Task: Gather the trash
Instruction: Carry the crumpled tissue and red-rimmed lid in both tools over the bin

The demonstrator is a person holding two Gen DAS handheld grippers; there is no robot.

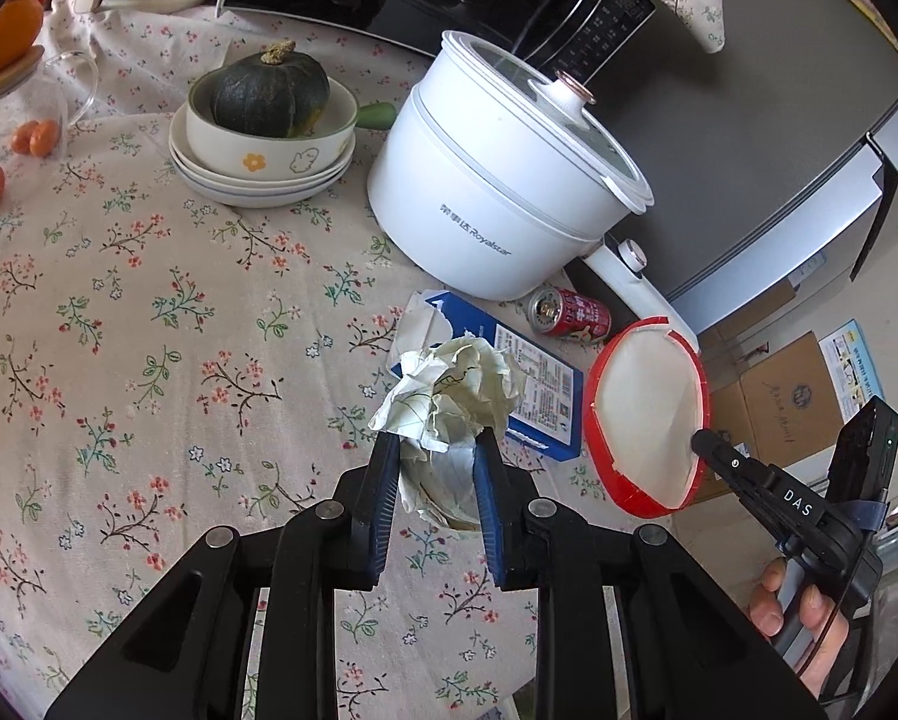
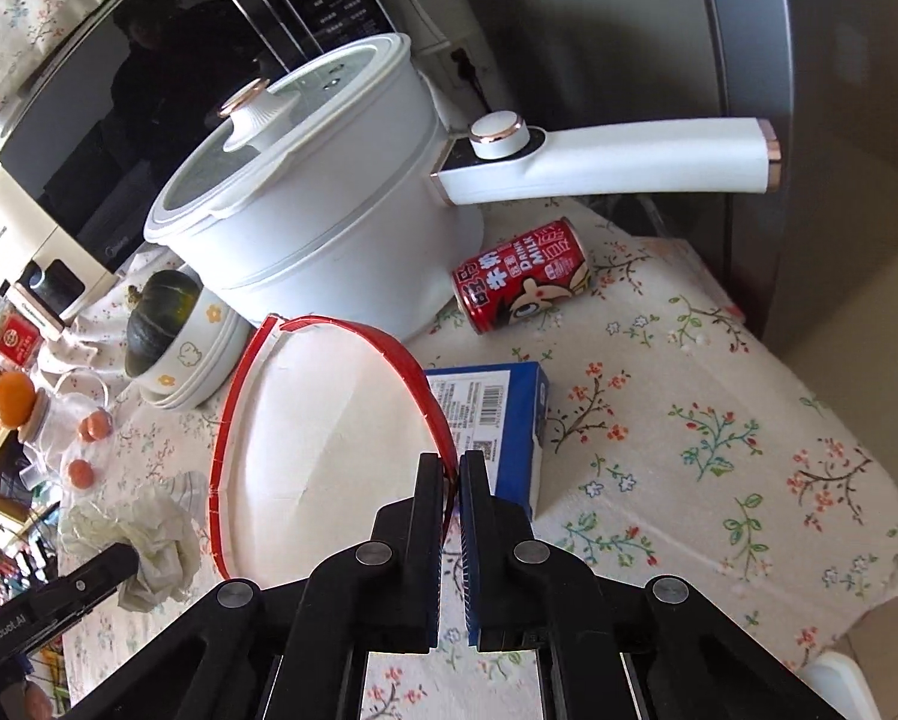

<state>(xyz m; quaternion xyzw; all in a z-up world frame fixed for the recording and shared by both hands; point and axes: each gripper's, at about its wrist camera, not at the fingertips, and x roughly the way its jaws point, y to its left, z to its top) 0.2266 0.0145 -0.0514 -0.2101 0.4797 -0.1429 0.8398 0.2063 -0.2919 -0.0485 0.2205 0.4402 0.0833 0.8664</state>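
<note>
Left wrist view shows the left claw clenched on a crumpled ball of paper, its blue pads pressed into either side of the wad, which is held up off the surface with its floral cloth. Just past the paper lies a flattened blue carton, and beyond that a red drink can on its side, close against the foot of a white electric pot. Off to the claw's right, the right claw grips the edge of a red-rimmed paper lid, with a hand wrapped round its handle lower down. Farther out to the left sits a dark green squash in a bowl stacked on plates, with small oranges near the far edge. From the right wrist view, the right claw is pinched tight on the lid's red rim, the lid lifted and tilted in front of it. The carton lies just beyond the fingertips to the right, the can farther out beside the pot, whose long handle reaches right. To the left the other claw holds the paper wad.
</note>
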